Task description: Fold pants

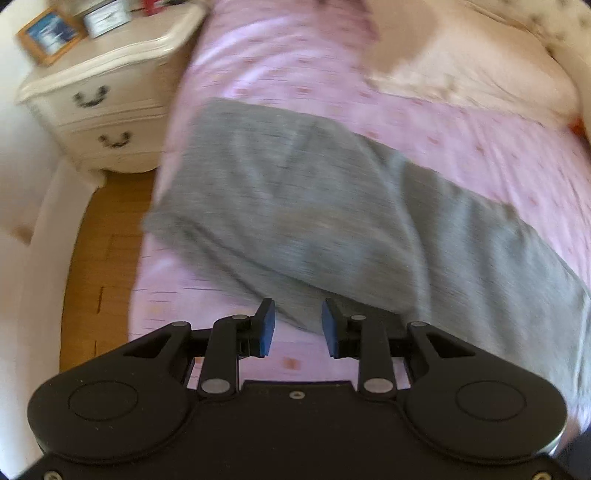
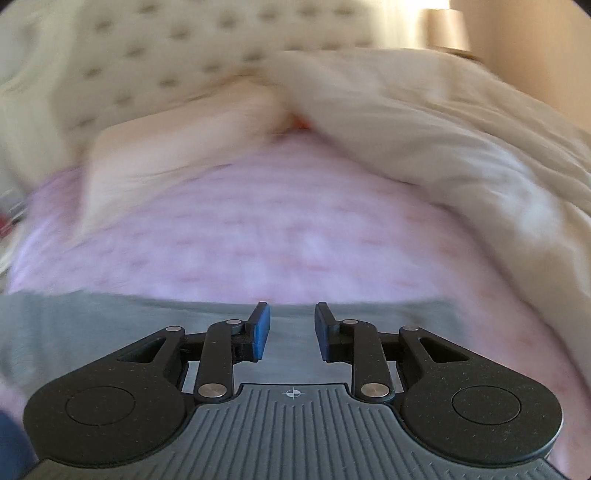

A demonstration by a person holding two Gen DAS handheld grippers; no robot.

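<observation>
Grey pants (image 1: pixel 332 206) lie flat across a pink bedsheet (image 1: pixel 295 55), stretching from the left edge of the bed toward the lower right. My left gripper (image 1: pixel 297 326) is open and empty, just above the near edge of the pants. In the right wrist view the pants (image 2: pixel 110 325) appear as a grey band under my right gripper (image 2: pixel 291 332), which is open and empty above the cloth. Both views are blurred by motion.
A cream nightstand (image 1: pixel 103 107) with two drawers stands left of the bed, holding a framed picture (image 1: pixel 50 33). Wooden floor (image 1: pixel 107 258) lies beside the bed. A cream duvet (image 2: pixel 443 140) and a tufted headboard (image 2: pixel 147 55) are at the far end.
</observation>
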